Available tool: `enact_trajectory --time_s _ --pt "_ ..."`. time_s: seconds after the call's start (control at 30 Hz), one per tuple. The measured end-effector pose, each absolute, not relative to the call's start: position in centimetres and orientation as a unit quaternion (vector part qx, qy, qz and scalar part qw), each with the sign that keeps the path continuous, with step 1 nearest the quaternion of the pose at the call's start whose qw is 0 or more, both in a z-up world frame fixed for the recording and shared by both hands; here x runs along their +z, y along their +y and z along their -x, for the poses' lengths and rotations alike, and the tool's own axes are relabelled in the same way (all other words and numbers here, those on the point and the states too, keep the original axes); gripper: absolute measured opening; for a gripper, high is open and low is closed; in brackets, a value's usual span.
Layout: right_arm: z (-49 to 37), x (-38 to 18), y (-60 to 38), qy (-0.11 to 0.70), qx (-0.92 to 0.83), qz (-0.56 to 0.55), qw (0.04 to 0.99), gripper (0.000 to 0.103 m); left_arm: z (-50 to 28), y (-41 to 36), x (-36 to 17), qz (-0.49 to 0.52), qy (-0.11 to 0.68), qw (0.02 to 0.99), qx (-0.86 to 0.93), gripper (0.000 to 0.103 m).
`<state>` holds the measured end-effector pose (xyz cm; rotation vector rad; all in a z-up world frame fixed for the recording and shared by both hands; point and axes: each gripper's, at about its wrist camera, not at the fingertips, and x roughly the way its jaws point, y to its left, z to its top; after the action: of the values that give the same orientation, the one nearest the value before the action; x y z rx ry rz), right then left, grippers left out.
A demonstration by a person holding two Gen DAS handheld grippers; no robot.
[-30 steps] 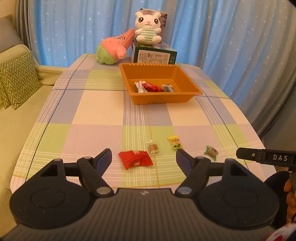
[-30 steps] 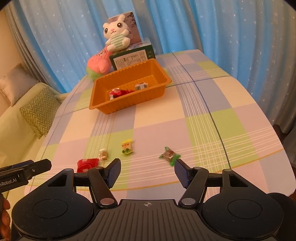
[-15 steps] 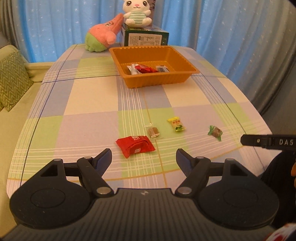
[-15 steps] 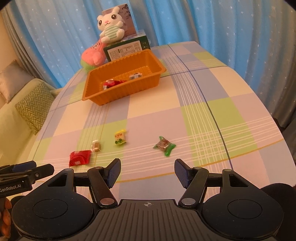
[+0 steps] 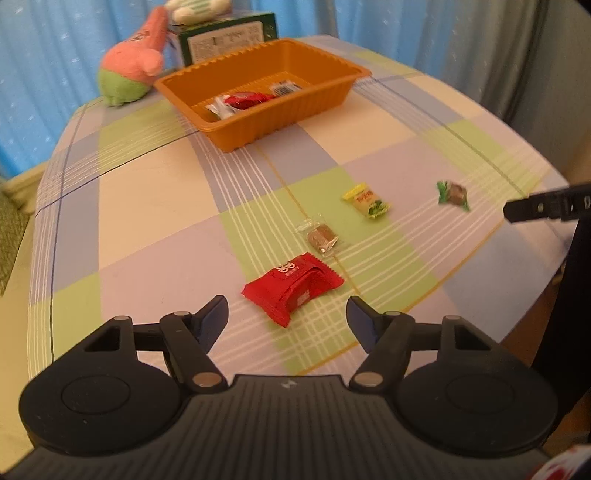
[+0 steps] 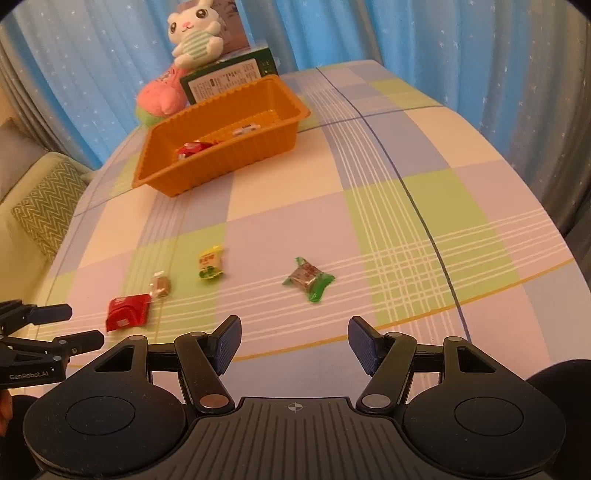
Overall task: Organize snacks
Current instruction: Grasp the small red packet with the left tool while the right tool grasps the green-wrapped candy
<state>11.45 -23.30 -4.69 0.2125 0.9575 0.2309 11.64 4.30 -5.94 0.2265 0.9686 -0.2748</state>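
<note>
Left gripper [image 5: 287,317] hangs just short of the red packet [image 5: 293,287], jaws closing with nothing between them; right gripper [image 6: 294,339] parted and empty, the green candy [image 6: 308,279] lying beyond it; brown candy [image 5: 322,237] and yellow candy [image 5: 366,200] lie between; orange tray [image 5: 280,114] sits far, plush toys [image 6: 194,35] behind it.

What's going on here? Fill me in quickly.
A person is sorting snacks with a handheld gripper in each hand. The orange tray already holds a few. Four still lie loose on the table: a red packet, a clear-wrapped candy, a yellow one and a green one. The left gripper is just short of the red packet, its jaws closing on nothing yet. The right gripper is open near the green candy.
</note>
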Motion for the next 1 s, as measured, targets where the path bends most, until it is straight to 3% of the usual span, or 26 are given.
enact_trajectory --time_s 0.5,0.67,1.0 --pt "-14.0 -7.5 -23.4 0.479 0.096 -0.103 0.866 0.064 -16.7 3.8 -9.4 -0.194 0.486 0.822 -0.224 0.053" --pt "-14.5 -7.8 -23.7 0.479 0.090 -0.104 0.867 0.064 -16.8 3.5 -9.4 -0.167 0.495 0.821 -0.229 0.029" --pt "-15.3 -8.5 -23.9 0.462 0.099 -0.092 0.877 0.064 -15.6 2.9 -8.6 -0.065 0.491 0.855 -0.153 0.023"
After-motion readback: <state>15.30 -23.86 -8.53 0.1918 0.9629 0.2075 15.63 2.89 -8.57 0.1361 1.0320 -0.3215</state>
